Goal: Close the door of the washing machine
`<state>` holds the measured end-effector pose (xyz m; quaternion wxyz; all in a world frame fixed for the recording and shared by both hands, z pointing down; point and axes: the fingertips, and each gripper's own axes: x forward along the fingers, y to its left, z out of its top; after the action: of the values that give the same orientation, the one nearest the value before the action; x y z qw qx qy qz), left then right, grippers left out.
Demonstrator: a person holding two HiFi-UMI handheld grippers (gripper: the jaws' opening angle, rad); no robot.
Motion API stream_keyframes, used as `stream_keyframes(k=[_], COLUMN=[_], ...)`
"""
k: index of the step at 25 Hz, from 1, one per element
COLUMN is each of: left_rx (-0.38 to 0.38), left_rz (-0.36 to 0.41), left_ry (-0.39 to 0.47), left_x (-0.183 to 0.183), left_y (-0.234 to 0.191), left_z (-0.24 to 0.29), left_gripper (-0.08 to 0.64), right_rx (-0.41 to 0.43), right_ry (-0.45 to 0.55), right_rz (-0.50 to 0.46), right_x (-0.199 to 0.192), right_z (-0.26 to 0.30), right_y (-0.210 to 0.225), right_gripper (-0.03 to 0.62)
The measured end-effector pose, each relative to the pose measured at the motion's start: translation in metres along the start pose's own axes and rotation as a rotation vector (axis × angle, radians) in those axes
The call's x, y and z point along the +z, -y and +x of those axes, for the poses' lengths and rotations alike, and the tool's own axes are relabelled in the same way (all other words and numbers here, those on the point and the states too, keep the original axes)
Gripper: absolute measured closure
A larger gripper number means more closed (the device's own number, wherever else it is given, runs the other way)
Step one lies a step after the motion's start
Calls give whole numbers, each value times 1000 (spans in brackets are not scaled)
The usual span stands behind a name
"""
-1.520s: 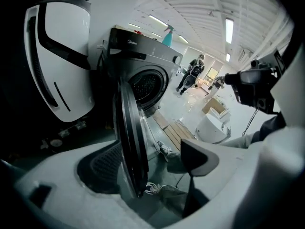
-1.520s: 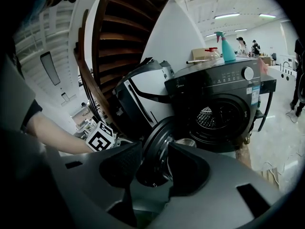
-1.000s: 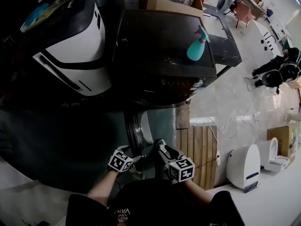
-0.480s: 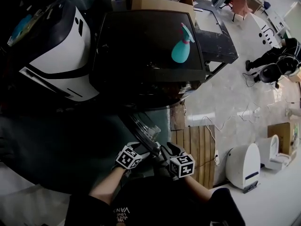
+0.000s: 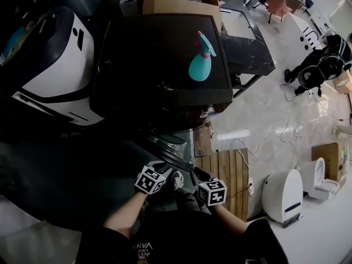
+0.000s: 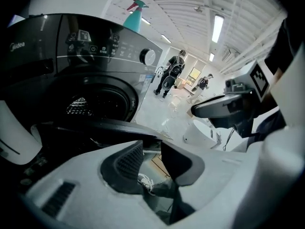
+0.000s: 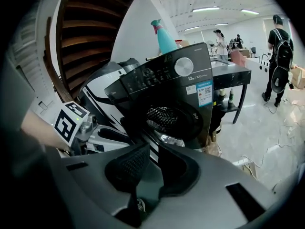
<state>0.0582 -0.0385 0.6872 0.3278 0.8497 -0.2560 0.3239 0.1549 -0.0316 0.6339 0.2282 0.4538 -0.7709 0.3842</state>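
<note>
- At the front of the dark washing machine (image 5: 159, 54), the door (image 5: 171, 146) stands part-way open, its glass angled out from the drum opening (image 7: 164, 114); closing is not yet done.
- Your left gripper (image 6: 152, 159) sits just beside the door's edge; its jaws have just been closing to a narrow gap; nothing lies between the pads.
- Your right gripper (image 7: 153, 163) shows the same narrow, empty gap; you probably want two blunt pushers, not a grip.
- Push gently; a teal spray bottle (image 5: 199, 59) stands on top.

A workshop-like hall: ceiling strip lights (image 6: 218, 22), loose cables (image 5: 275, 138) on the pale floor (image 5: 258, 106), a cardboard box (image 5: 176, 5).
</note>
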Motion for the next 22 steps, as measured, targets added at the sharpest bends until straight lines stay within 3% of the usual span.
stream_keyframes(k=[6, 13, 22], left_rx=[49, 47, 89], left_rz=[0, -40, -134], left_ry=[6, 24, 109], left_x=[23, 47, 84], left_y=[-21, -32, -49], left_z=[12, 24, 40], left_gripper=[549, 549, 549], right_rx=[-20, -33, -90], right_ry=[-31, -75, -22], right_rz=[15, -6, 132], right_x=[2, 1, 23], right_z=[20, 57, 106], right_y=[16, 32, 77], right_gripper=[591, 592, 592])
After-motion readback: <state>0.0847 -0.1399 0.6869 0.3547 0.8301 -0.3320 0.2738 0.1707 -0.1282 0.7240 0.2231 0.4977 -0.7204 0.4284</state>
